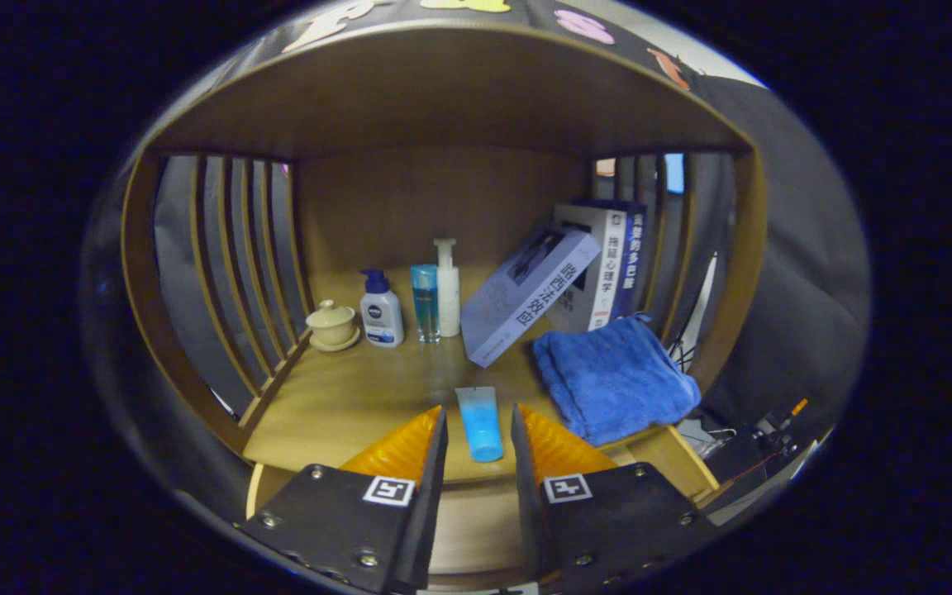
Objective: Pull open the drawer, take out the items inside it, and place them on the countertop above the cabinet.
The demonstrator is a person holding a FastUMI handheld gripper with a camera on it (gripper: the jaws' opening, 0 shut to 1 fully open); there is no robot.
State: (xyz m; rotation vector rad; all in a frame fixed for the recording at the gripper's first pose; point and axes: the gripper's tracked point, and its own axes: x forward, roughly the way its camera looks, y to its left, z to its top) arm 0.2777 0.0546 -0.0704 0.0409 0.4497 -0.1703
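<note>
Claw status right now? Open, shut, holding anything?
Claw: open, holding nothing. A blue tube lies on the countertop in the gap between its fingers; neither finger presses on it.

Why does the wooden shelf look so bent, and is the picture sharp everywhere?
Gripper view: the fisheye lens bows the shelf frame into arcs; the blue tube, lying between the open gripper fingers, and the blue towel look fairly sharp; lighting is dim and warm, with shadow under the shelf's top.
</note>
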